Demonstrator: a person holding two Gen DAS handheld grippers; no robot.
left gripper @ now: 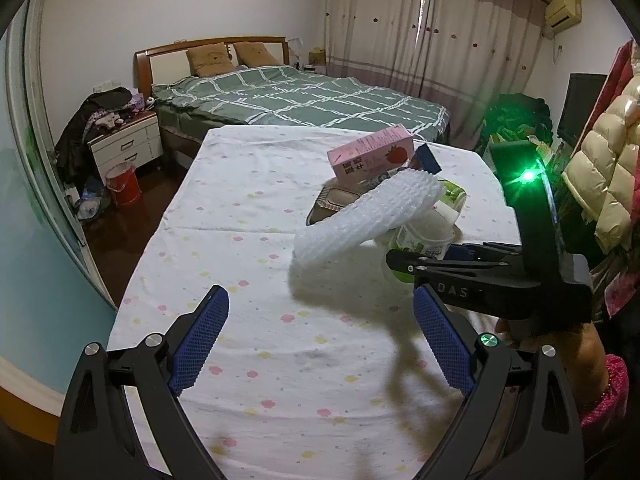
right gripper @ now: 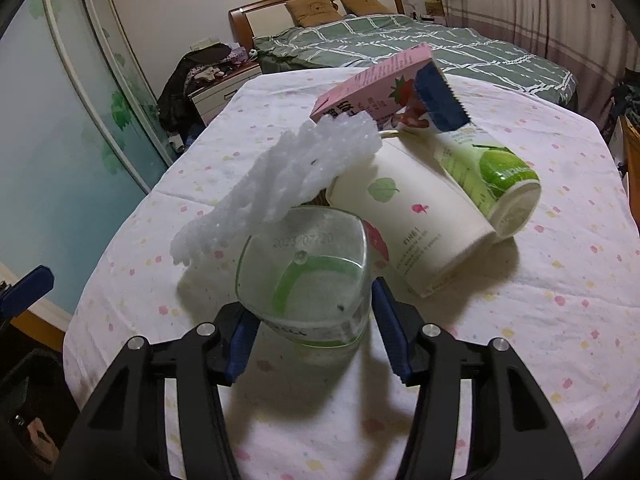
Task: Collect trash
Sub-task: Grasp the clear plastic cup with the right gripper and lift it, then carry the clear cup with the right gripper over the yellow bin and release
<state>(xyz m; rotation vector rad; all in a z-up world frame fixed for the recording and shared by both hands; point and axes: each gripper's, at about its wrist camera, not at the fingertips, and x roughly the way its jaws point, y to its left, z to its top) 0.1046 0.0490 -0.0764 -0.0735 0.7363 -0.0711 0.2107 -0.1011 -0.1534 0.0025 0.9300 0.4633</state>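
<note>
Clear plastic cup (right gripper: 308, 280), light and easily crushed, is lying on the desk (right gripper: 520, 320); your right tongs (right gripper: 310, 328) are closing around its base. White foam netting (right gripper: 280, 172) is leaning above. Your left tongs (left gripper: 320, 340) are hanging wide apart, empty.

Bedroom w/ plain white walls. Bed (left gripper: 288, 96) at the far wall: wooden headboard (left gripper: 212, 50), green checked cover, two brown pillows. White nightstand (left gripper: 126, 148) left of the bed, clothes piled on top; red bucket (left gripper: 123, 183) on the dark floor just in front. Closed curtains (left gripper: 432, 28) w/ a bright slit. AC unit (left gripper: 563, 10) high on the right. Sliding glass doors (right gripper: 72, 128) on the left. Table w/ flower-print cloth (left gripper: 240, 248) up front.
</note>
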